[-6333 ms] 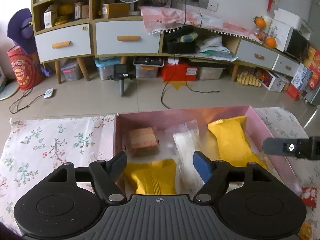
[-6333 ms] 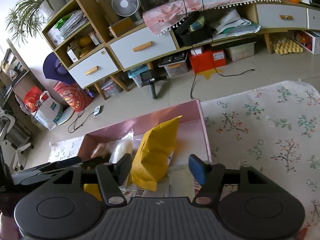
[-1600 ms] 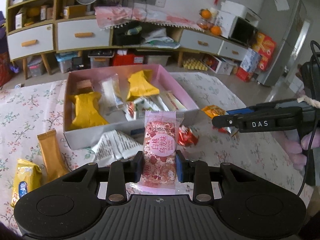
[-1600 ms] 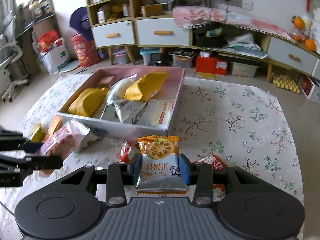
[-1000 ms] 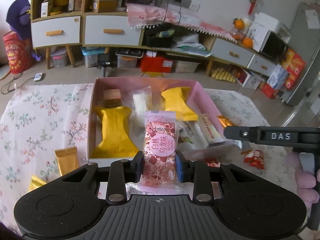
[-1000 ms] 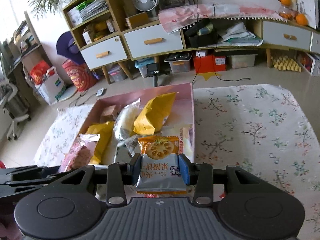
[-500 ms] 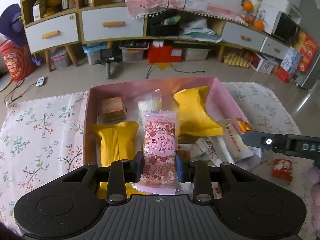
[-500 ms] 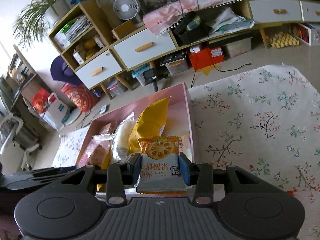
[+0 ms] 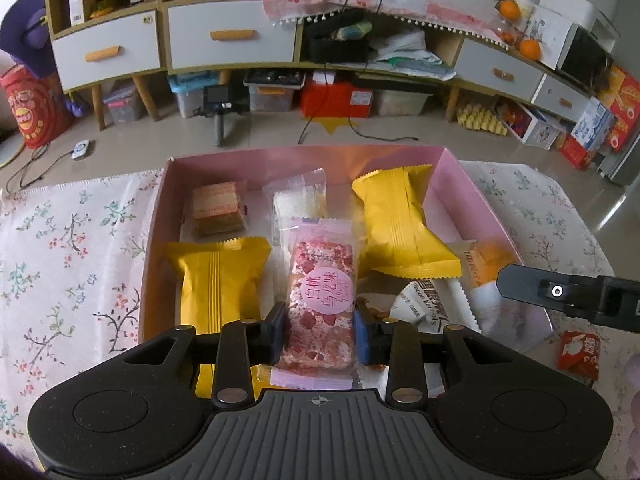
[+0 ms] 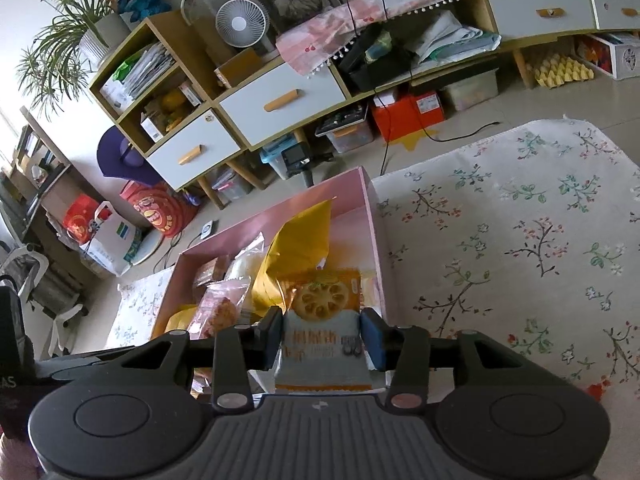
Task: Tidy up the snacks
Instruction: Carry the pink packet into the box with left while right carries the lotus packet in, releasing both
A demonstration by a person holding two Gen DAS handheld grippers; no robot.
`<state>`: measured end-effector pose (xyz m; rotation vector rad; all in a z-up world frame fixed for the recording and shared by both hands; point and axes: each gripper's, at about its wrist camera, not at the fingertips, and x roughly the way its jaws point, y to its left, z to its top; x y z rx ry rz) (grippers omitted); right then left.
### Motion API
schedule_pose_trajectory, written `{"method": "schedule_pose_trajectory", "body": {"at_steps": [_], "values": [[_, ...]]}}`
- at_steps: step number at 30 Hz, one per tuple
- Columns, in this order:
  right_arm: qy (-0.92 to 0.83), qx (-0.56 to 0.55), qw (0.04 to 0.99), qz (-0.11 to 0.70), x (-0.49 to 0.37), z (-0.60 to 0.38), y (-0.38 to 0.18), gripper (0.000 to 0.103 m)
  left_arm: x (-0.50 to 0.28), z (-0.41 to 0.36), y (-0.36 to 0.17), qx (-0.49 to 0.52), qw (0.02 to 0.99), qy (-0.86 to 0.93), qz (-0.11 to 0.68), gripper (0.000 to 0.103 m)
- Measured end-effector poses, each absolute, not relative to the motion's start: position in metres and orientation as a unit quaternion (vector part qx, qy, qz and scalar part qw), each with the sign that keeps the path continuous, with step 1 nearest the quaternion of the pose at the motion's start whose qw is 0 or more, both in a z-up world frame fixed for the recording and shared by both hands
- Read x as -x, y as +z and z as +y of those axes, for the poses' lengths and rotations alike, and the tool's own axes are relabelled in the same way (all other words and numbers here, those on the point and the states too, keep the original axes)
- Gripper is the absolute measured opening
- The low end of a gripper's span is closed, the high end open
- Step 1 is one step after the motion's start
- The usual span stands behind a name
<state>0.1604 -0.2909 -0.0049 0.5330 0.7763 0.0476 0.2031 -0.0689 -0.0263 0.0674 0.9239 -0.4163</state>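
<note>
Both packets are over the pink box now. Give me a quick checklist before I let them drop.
1. Pink speckled snack packet over the pink cardboard box: ok.
2. Orange-and-grey biscuit packet over the box interior: ok.
3. Left hand-held gripper jaws have just been opening, packet between them; fully released: cannot tell.
4. Right hand-held gripper jaws have just been opening, packet between them; fully released: cannot tell.
5. Bare floor under the pink packet: not ok, wrappers lie below it.
6. Small red packet boxed: not ok, it lies on the floral cloth.
</note>
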Motion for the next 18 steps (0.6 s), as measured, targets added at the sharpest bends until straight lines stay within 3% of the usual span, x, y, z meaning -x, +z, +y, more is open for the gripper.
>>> {"method": "schedule_pose_trajectory", "body": {"at_steps": [2, 4, 9, 13, 18], "values": [[0.020, -0.258, 0.889, 0.379, -0.161, -0.292, -0.004, 0.031, -0.201, -0.068, -0.026, -0.033, 0.875, -0.199, 0.440, 0.037], [0.028, -0.272, 0.885, 0.377, -0.160, -0.294, -0.002, 0.039, -0.199, -0.065, -0.024, -0.034, 0.877, -0.199, 0.436, 0.048], [0.022, -0.272, 0.890, 0.366, -0.156, -0.294, 0.006, 0.061, -0.191, -0.058, -0.015, -0.014, 0.879, -0.213, 0.427, 0.060], [0.017, -0.271, 0.891, 0.364, -0.152, -0.295, 0.009, 0.062, -0.175, -0.057, -0.005, -0.020, 0.886, -0.216, 0.411, 0.082], [0.017, -0.258, 0.897, 0.359, -0.145, -0.290, 0.019, 0.070, -0.153, -0.052, 0.004, -0.050, 0.887, -0.227, 0.398, 0.086]]}}
